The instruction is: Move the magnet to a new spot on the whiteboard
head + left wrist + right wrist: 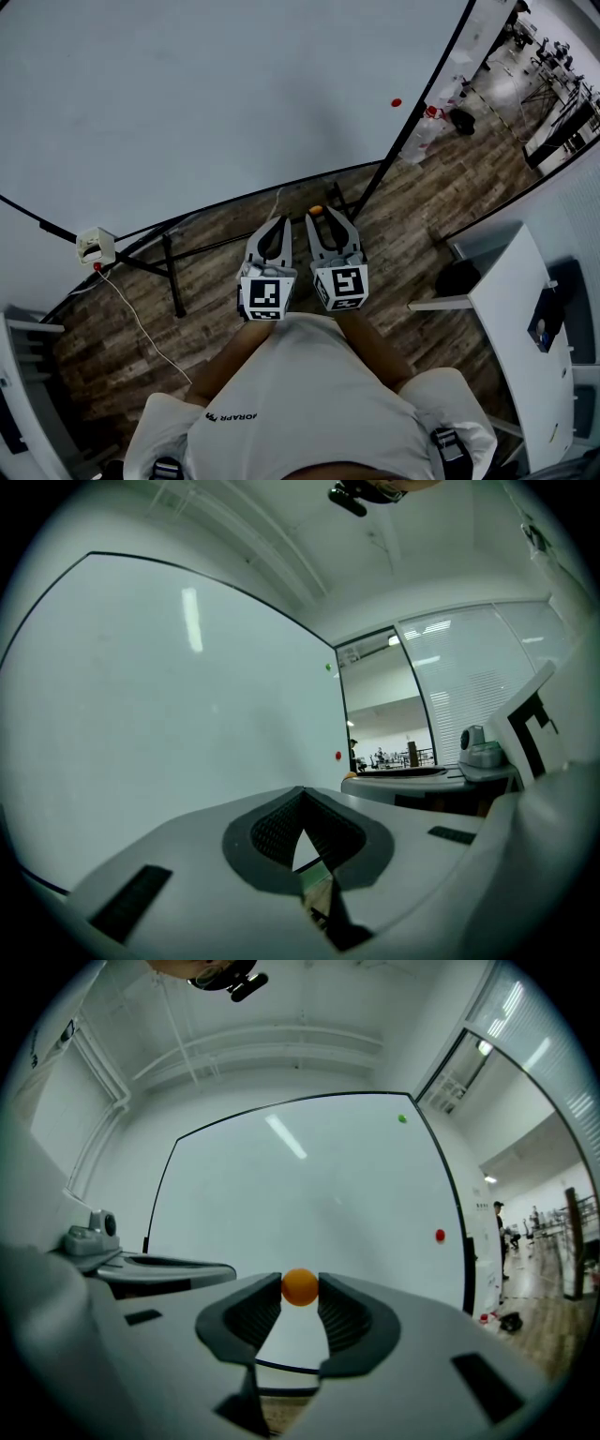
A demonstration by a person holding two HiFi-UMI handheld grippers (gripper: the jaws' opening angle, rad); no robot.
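Note:
A small orange round magnet (300, 1287) is pinched between the tips of my right gripper (300, 1290), which is shut on it and held away from the whiteboard (309, 1204). In the head view the orange magnet (316, 210) shows at the tips of the right gripper (319, 216), low in front of the whiteboard (206, 103). My left gripper (273, 225) hangs beside it. The left gripper (302, 795) has its tips together with nothing between them. A red magnet (396, 102) and a green magnet (402, 1119) stick to the board.
The board's black stand legs (171, 272) rest on the wooden floor. A white box (96, 246) with a cable sits at the board's lower left. A white table (511, 309) stands to the right; a bottle (427, 127) and a black bag (461, 120) lie beyond the board's edge.

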